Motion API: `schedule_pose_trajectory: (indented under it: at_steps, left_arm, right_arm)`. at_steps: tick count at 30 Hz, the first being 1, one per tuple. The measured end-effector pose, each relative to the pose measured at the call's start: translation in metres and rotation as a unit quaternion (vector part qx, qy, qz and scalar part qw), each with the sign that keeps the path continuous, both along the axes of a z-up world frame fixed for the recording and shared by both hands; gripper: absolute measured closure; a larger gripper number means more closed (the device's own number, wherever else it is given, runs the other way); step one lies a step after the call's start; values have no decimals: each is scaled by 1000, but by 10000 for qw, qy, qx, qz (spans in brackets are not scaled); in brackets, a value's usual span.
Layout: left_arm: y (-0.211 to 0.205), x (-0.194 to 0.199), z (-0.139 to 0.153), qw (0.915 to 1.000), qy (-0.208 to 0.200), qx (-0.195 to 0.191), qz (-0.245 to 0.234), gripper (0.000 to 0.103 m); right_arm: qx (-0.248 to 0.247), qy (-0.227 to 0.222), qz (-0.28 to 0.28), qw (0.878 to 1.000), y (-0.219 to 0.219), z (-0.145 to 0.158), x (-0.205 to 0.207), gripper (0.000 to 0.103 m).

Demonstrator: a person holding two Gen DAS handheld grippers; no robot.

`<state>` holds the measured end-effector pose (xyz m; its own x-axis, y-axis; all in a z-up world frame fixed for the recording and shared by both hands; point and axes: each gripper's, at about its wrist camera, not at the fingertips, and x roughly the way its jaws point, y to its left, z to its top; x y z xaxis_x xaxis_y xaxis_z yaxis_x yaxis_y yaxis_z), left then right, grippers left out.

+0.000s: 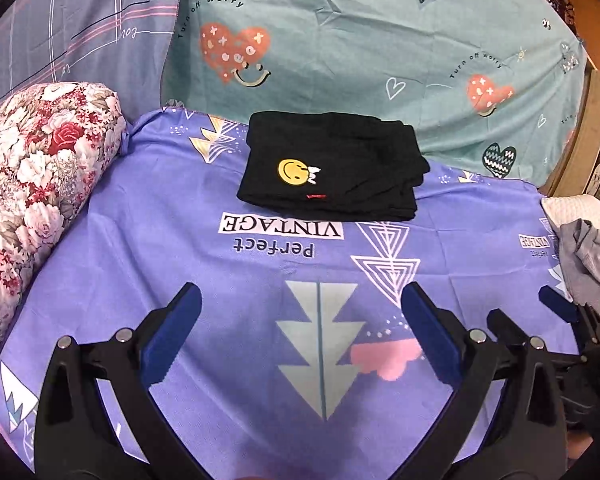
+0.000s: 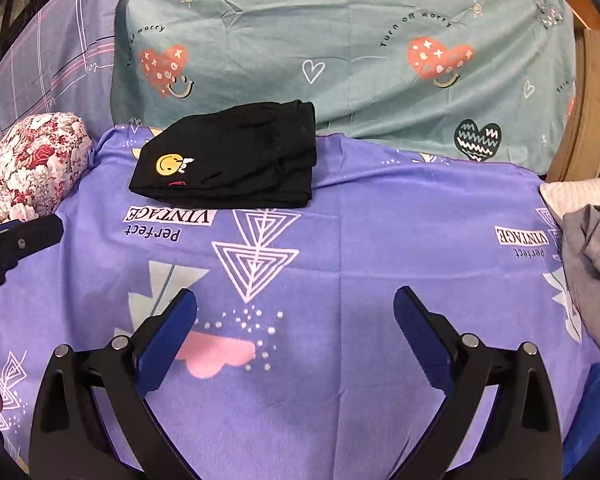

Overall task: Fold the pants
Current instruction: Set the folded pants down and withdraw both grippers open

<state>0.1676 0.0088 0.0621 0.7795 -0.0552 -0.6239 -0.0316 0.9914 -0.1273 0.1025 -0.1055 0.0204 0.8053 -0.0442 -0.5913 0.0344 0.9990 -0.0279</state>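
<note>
Purple sheet point(image 1: 140, 208), one folded black pants point(image 1: 332, 168), two grippers, jaws apart.

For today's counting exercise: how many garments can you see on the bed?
2. The folded black pants lie at the purple sheet's far edge; a crumpled grey garment sits at its right edge. More may be hidden outside the frame.

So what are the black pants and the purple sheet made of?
The folded black pants look like soft matte knit, maybe cotton: they lie in limp layers. The purple printed sheet looks like thin smooth woven fabric, with fine wrinkles and a slight sheen.
</note>
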Motion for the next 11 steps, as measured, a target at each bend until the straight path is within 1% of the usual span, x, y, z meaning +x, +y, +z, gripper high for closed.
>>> schedule_pose_trajectory:
  at_steps: [2,4,6,8,11]
  left_arm:
    - [-3,-6,2,10000,-33,0,-48,2]
    - [-6,-11,2,10000,9,69,25,2]
    - [-6,-14,0,10000,41,-22,54,2]
    - [-7,-16,-4,9999,80,-47,68,2]
    - [-9,-20,-12,9998,97,11,146,2]
  right_arm:
    - [119,-43,32,9999,0,1,-9,4]
    - [168,-74,31,9998,1,2,-15,2]
    - [225,-134,8,9997,1,1,-22,1]
    - [349,-152,12,9993,0,-2,-28,1]
    - [421,-169,-20,9990,-1,-11,-34,1]
